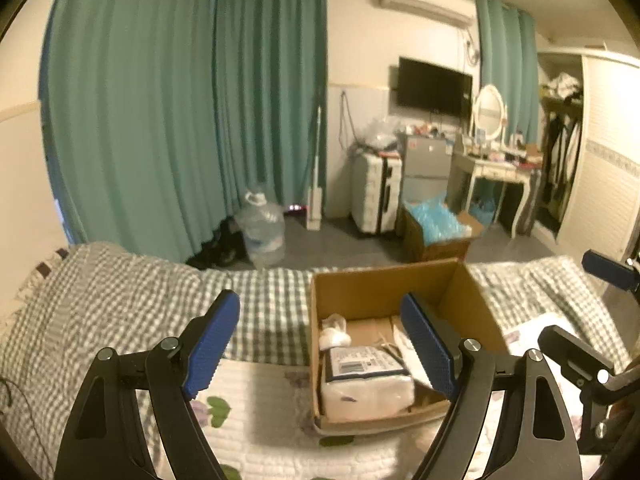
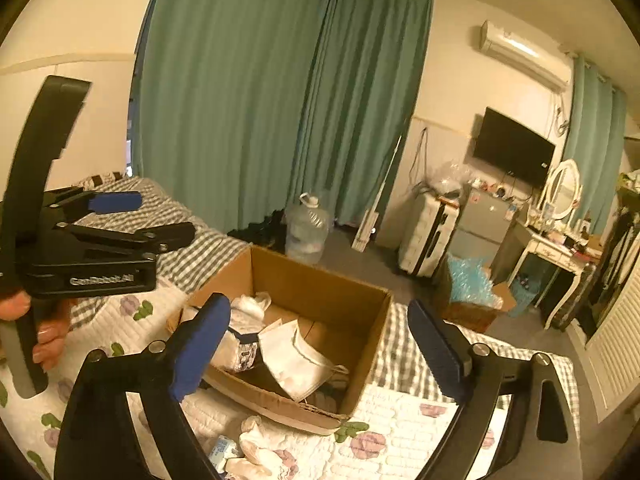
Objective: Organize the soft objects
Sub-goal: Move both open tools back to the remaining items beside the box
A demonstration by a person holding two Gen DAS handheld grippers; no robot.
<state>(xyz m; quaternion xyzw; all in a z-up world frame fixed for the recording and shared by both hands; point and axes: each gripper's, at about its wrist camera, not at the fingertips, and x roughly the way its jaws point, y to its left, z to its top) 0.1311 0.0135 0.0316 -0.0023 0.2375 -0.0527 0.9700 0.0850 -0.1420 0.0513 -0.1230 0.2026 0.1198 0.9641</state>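
An open cardboard box (image 1: 360,292) (image 2: 320,280) sits on the bed. Inside lie a white wrapped pack with a label (image 1: 366,380), a small white bundle (image 1: 333,332) and white face masks (image 2: 298,360). More white soft items (image 2: 256,446) and a small blue-white packet (image 2: 222,450) lie on the quilt in front of the box. My left gripper (image 1: 320,336) is open and empty, held above the box's near left side. My right gripper (image 2: 320,344) is open and empty over the box. The left gripper also shows in the right wrist view (image 2: 116,216), and the right one at the left wrist view's edge.
The bed has a checked blanket (image 1: 120,296) and a floral white quilt (image 1: 260,408). Beyond it are teal curtains (image 1: 180,100), a water jug (image 1: 262,228), a white suitcase (image 1: 376,192), a box of blue bags (image 1: 436,224) and a dressing table (image 1: 496,172).
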